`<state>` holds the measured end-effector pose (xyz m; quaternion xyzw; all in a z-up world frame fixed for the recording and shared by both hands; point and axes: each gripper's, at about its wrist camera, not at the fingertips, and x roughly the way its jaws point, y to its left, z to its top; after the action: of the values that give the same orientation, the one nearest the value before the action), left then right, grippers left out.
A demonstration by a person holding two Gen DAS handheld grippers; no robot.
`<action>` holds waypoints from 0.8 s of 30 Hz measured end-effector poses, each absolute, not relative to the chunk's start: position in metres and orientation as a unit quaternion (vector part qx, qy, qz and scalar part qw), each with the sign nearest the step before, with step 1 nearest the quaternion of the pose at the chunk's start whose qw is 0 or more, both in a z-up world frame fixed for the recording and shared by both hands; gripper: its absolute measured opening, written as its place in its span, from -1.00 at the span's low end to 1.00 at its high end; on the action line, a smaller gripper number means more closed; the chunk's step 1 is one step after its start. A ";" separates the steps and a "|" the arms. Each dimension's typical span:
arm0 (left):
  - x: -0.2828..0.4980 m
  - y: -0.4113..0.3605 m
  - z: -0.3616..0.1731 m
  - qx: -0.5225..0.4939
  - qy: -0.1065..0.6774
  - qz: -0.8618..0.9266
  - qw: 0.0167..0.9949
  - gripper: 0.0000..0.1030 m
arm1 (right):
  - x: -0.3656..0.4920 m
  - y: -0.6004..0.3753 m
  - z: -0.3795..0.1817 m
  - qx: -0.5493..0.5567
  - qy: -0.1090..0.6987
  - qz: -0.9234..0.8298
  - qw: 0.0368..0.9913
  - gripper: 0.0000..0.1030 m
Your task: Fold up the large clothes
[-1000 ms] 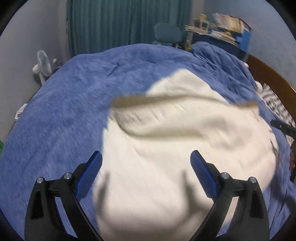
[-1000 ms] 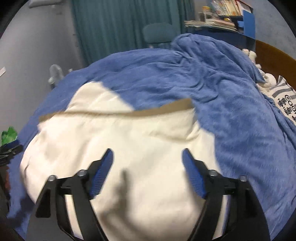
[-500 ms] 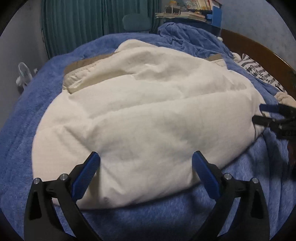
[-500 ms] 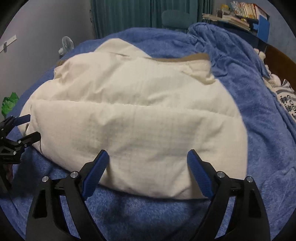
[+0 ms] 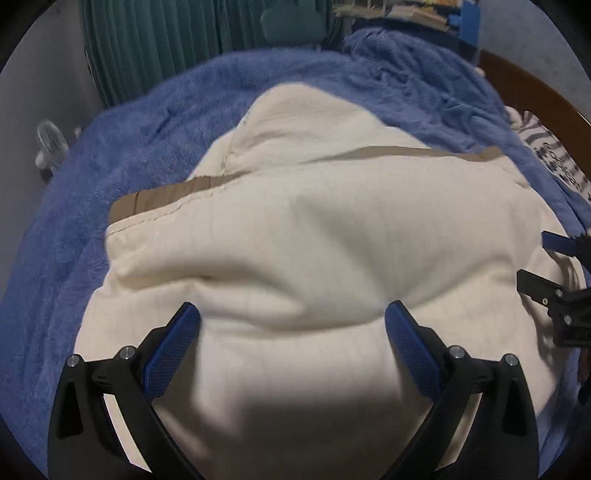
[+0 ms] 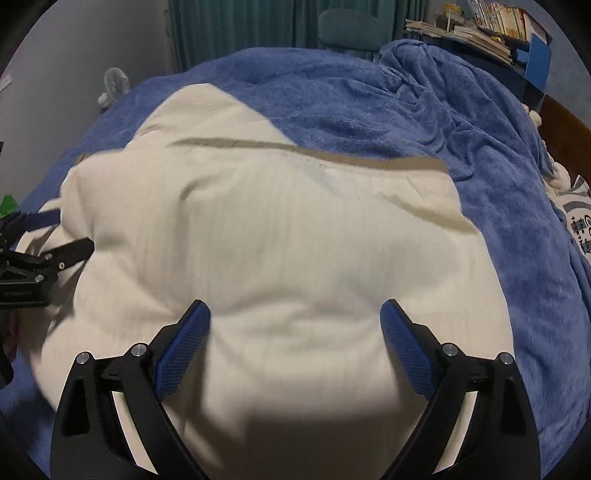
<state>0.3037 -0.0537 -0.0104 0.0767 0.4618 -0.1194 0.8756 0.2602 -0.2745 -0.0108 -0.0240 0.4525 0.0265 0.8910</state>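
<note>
- A big cream garment [image 5: 317,236] lies spread on the blue blanket [image 5: 74,229] that covers the bed — it takes up the middle of both wrist views.
- A tan band [image 5: 162,195] runs along the garment's far edge, and beyond that band a cream flap [image 5: 295,122] reaches further onto the blanket.
- The left tongs [image 5: 291,317] hover over the near part of the garment, blue pads [image 5: 173,347] spread wide apart with nothing between them but the cloth below.
- The right tongs [image 6: 295,314] hover over the same near part of the garment, likewise wide apart and holding nothing; whether either pair touches the fabric I cannot tell.
- Each pair shows at the side of the other's view: the right tongs [image 5: 554,273] at the garment's right edge, the left tongs [image 6: 44,243] at its left edge.
- A soft ridge crosses the garment just beyond both pairs of tongs.
- Past the blanket's far side hang teal curtains [image 6: 236,29], with a teal chair [image 6: 351,26] before them.
- A small fan [image 6: 114,85] stands off the blanket's left side — a shelf of books [image 6: 491,26] sits beyond its right side.
- A striped cloth [image 6: 576,206] lies at the blanket's right edge, by the brown bed frame [image 5: 532,85].
</note>
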 end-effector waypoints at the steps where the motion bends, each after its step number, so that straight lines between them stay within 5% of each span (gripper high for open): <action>1: 0.315 -0.052 -0.011 0.068 0.473 -0.114 0.871 0.88 | 0.271 -0.275 -0.011 -0.018 0.459 0.022 0.888 0.76; 12: 0.387 -0.053 -0.021 0.066 0.509 -0.050 0.857 0.88 | 0.363 -0.288 -0.021 0.066 0.508 -0.004 0.859 0.71; 24: 0.394 -0.043 -0.052 0.040 0.544 -0.073 0.835 0.88 | 0.368 -0.282 -0.057 0.050 0.530 -0.004 0.847 0.77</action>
<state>0.3944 -0.0432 -0.0521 0.0402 0.5441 -0.0728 0.8349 0.3679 -0.2823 -0.0565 0.0496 0.5296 -0.0044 0.8468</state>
